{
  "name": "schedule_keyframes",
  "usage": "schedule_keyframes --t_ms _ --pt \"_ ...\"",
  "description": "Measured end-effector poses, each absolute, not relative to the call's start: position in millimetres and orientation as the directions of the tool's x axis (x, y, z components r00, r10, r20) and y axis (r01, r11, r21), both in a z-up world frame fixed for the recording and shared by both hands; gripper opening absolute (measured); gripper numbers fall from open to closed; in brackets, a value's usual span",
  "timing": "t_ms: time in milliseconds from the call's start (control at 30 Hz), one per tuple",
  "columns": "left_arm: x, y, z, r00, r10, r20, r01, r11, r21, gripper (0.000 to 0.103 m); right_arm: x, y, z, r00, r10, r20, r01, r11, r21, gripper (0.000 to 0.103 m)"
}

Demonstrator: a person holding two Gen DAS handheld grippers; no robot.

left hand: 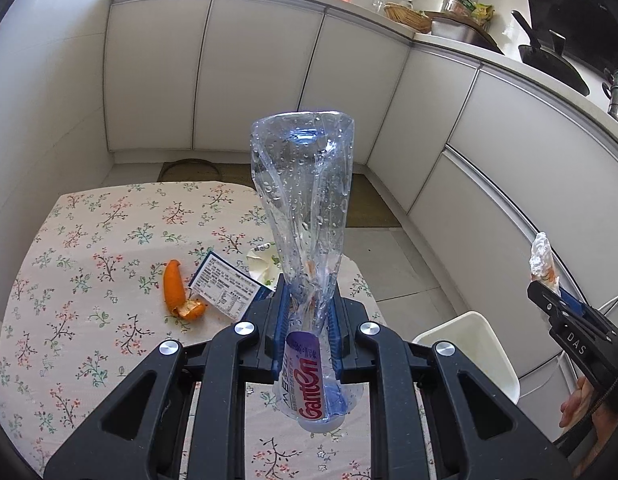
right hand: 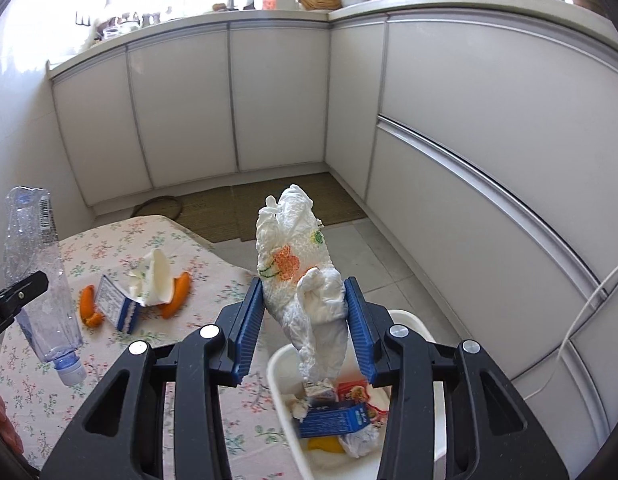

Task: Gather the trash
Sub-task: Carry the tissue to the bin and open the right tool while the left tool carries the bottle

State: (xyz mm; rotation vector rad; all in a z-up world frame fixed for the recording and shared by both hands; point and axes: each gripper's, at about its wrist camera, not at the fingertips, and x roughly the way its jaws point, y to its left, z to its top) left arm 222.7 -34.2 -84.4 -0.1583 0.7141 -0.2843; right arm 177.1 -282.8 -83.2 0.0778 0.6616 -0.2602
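My left gripper (left hand: 307,312) is shut on a crushed clear plastic bottle (left hand: 305,196) with a purple label, held above the floral table (left hand: 69,280); the bottle also shows in the right wrist view (right hand: 41,276). My right gripper (right hand: 305,304) is shut on a crumpled white paper towel (right hand: 297,256) with orange print, held over the white bin (right hand: 281,380). The bin holds a blue carton, wrappers and other scraps. On the table lie orange peel (left hand: 175,292), a blue carton (left hand: 225,288) and a crumpled white wrapper (left hand: 261,260).
White kitchen cabinets (left hand: 249,80) wrap around the back and right. A brown mat (right hand: 245,208) lies on the tiled floor past the table. The white bin (left hand: 473,344) stands at the table's right edge. The counter above carries pots and clutter.
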Motion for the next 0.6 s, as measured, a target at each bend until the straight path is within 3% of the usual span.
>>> schedule_keyframes --t_ms 600 --pt "219.7 -134.4 -99.9 0.646 -0.417 -0.639 0.350 0.906 -0.238 0.017 153.5 -363.4 -104.4 0.676 -0.316 -0.666 0.395 0.918 -0.034 0.043"
